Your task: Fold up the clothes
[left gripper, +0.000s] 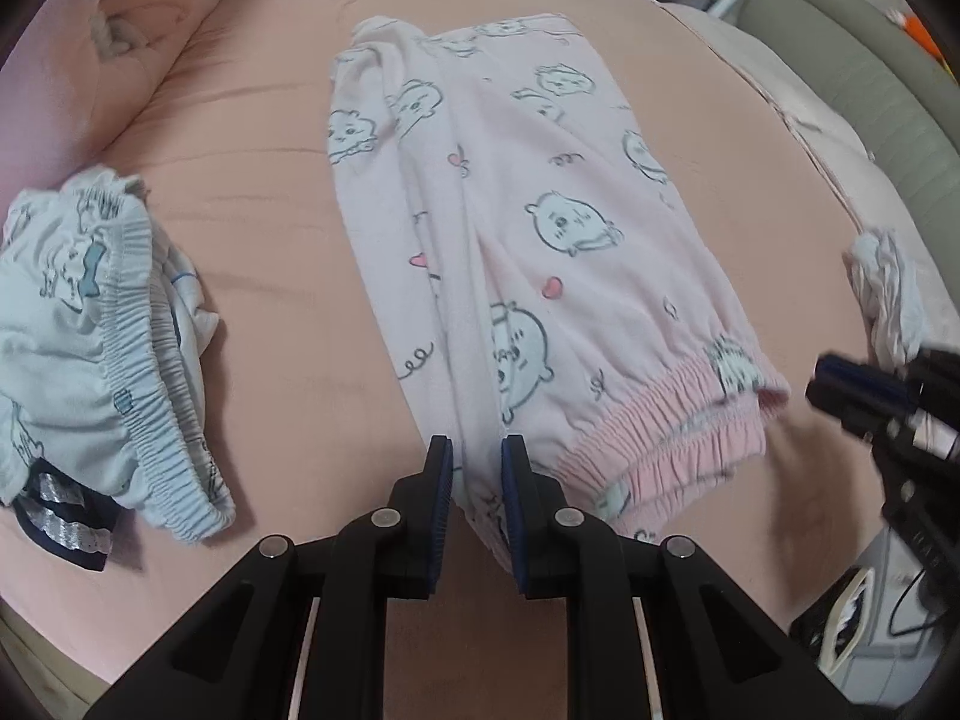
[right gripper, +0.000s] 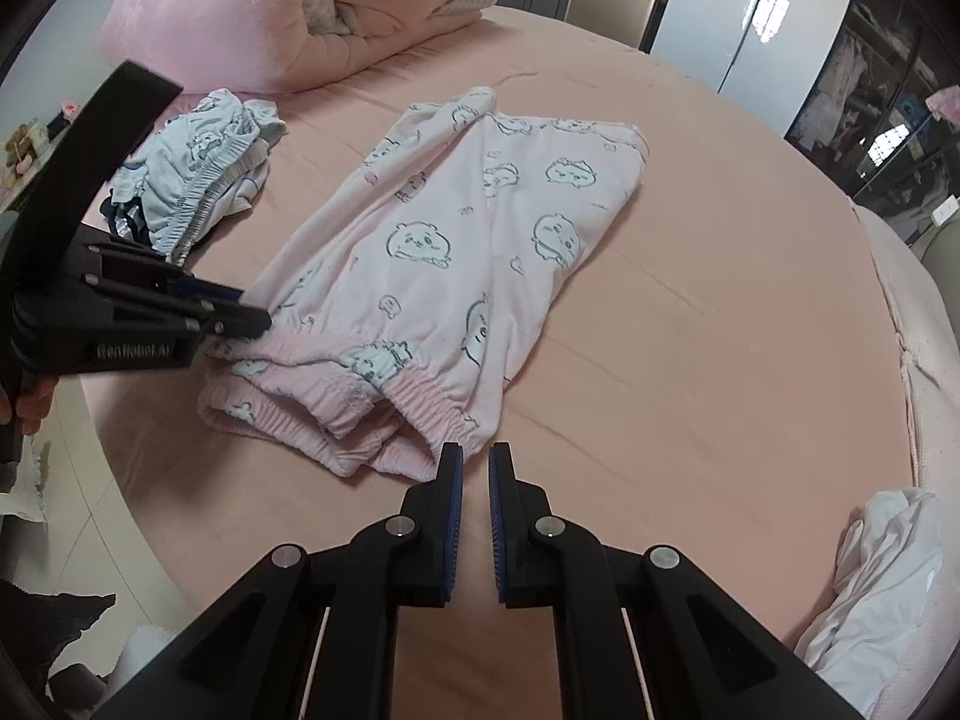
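Left gripper (left gripper: 474, 450) clenched on waistband fold of pale pink bear-print fleece pants (left gripper: 516, 228) on pink bedsheet (left gripper: 270, 240); right gripper (right gripper: 475, 461) clenched, empty.

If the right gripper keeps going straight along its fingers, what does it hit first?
Probably the pink pajama pants at the waistband's near corner, just beyond the shut right gripper; depth is unclear, so perhaps bed sheet first.

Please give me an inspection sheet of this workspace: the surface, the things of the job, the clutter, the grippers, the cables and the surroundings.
Surface: pink bed sheet, lightly creased.
Job's things: pink pajama pants lying flat, folded lengthwise.
Clutter: blue garment pile; white cloth at the bed edge.
Grippers: left gripper shut on the pants' waistband; right gripper shut, empty, beside the waistband.
Cables: black cable beside the bed.
Surroundings: rolled quilt, wardrobe.
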Tool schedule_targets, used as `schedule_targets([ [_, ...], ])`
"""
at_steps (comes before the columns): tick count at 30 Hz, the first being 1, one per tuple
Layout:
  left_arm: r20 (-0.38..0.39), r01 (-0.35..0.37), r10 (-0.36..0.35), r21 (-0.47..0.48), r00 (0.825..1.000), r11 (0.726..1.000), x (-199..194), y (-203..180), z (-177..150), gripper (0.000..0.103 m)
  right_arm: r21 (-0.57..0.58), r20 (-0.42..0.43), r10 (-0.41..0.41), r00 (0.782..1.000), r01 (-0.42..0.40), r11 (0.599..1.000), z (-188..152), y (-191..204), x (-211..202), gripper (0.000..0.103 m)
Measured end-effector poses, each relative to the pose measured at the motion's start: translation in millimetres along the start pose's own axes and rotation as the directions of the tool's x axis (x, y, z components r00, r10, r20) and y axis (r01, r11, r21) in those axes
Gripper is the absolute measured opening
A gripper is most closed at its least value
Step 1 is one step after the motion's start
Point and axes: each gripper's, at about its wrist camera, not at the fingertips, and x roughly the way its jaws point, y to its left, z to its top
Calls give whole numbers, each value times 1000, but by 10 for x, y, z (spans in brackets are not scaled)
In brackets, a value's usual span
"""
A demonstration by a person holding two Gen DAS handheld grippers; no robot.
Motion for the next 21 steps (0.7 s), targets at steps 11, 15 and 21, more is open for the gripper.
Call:
schedule_targets([
  [11,-27,75,-74,27,997,997,-228,145,536,47,-16,-4,0,1000,0,1000,190,-54,-79,7],
  [15,-16,68,-68,17,998,998,-307,219,686,74,-30,-8,3,1000,-3,1000,307,-128,-87,8],
  [21,-26,82,-85,-106,996,991,-249,522,1142,74,17,2,36,999,-36,999,607,-414,78,27],
])
